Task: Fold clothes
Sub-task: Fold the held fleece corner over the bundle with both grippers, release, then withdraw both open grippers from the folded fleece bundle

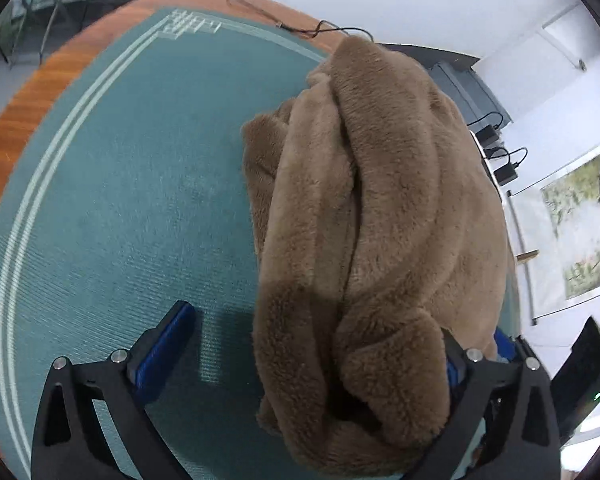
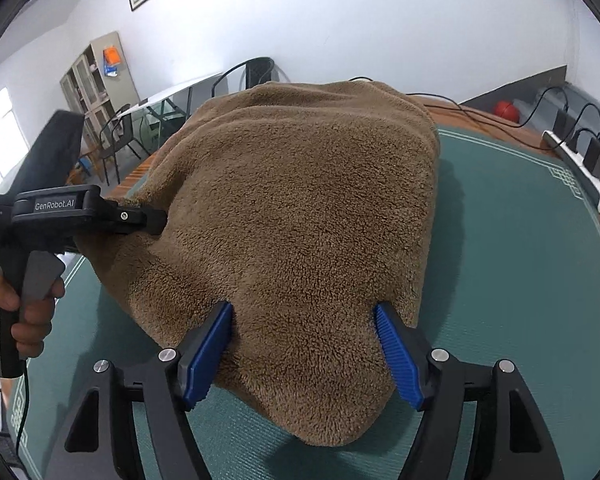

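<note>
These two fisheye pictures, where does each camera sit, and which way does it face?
Left wrist view: on the left gripper, looking down along its wide-open fingers at the fluffy brown fleece garment on the green table mat.
Right wrist view: on the right gripper, whose fingers straddle the garment's near edge; the left gripper and the hand holding it show.
Shared: garment, mat.

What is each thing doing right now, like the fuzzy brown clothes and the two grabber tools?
Brown fleece garment: bunched in a heap on the mat, not folded flat.
Left tool: wide open, garment edge between its fingers.
Right tool: fingers either side of the garment's near edge.
Green mat: lying flat on the table.
</note>
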A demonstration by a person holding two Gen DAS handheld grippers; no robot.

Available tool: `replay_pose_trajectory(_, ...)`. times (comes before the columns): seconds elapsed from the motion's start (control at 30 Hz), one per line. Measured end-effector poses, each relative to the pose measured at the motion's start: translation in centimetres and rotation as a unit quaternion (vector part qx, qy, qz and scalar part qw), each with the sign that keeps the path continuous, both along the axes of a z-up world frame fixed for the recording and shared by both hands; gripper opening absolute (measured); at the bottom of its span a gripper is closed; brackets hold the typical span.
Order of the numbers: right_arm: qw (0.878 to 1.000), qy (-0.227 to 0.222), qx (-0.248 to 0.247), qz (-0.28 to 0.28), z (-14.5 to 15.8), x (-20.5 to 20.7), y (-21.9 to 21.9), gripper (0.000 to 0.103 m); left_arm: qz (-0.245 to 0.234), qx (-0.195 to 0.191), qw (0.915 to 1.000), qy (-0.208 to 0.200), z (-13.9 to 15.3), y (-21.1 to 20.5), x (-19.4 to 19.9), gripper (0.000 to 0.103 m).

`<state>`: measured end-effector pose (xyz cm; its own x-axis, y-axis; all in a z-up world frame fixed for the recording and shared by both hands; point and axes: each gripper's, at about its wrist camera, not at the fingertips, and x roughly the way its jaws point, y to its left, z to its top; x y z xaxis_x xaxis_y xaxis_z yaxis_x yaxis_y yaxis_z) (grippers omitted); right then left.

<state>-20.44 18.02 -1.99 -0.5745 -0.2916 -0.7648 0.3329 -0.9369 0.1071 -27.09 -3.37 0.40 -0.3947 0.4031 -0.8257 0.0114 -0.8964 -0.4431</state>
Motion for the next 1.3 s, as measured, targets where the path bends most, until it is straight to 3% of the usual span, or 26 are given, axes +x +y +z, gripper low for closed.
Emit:
replay_pose_trajectory(0.13, 1.0, -0.022, -0.012, -0.007, 1.5, -0.8, 0.7, 0.075, -0.008, -0.048, 0.9983, 0.032, 3.1, 1.4, 0.4, 0.102)
replay_pose_trajectory(0.23, 0.999, -0.009, -0.019, -0.025, 2.8, -0.6, 1.4, 0.075, -0.016, -0.054, 0.997, 0.053, 4.9, 2.2, 1.0, 0.102)
replay_pose_trajectory(0.4, 0.999, -0.022, -0.018, -0.035, 2.5, -0.7, 1.7, 0.079, -0.016, -0.074, 0.997, 0.015, 3.0, 2.3, 0.4, 0.102)
replay_pose_trajectory(0.43, 0.999, -0.036, -0.02, -0.031, 1.9, -0.7, 1.7, 0.079, -0.013, -0.072, 0.9974, -0.001, 2.0, 2.2, 0.1, 0.102)
replay_pose_trajectory(0.5, 0.998, -0.061, -0.022, -0.023, 0.6, -0.7, 1.5, 0.089, -0.003, -0.019, 0.9994, -0.03, 0.0, 1.4, -0.5, 0.103)
replay_pose_trajectory(0.57, 0.997, -0.07, -0.031, -0.023, 0.3, -0.8, 2.0, 0.091, 0.018, 0.041, 0.9976, -0.053, -1.2, 0.2, -0.4, 0.103)
replay_pose_trajectory(0.67, 0.995, -0.081, -0.044, -0.023, -0.1, -0.8, 2.8, 0.091, 0.02, 0.042, 0.9977, -0.049, -0.9, -0.1, -0.3, 0.103)
replay_pose_trajectory(0.83, 0.997, -0.044, -0.049, -0.048, 2.2, -0.4, 4.6, 0.091, 0.018, -0.035, 0.9992, 0.009, 3.7, 1.3, 0.5, 0.103)
replay_pose_trajectory(1.03, 0.997, -0.014, -0.035, -0.069, 5.3, 0.4, 6.4, 0.091, 0.012, -0.098, 0.9909, 0.091, 9.7, 3.6, 1.7, 0.103)
replay_pose_trajectory(1.17, 0.993, -0.031, -0.034, -0.106, 5.8, 0.7, 7.6, 0.091, -0.002, -0.144, 0.9851, 0.093, 9.9, 5.4, 2.4, 0.103)
replay_pose_trajectory(1.3, 0.991, -0.043, -0.039, -0.123, 5.7, 1.8, 9.1, 0.091, -0.01, -0.167, 0.9818, 0.089, 9.7, 6.7, 3.4, 0.103)
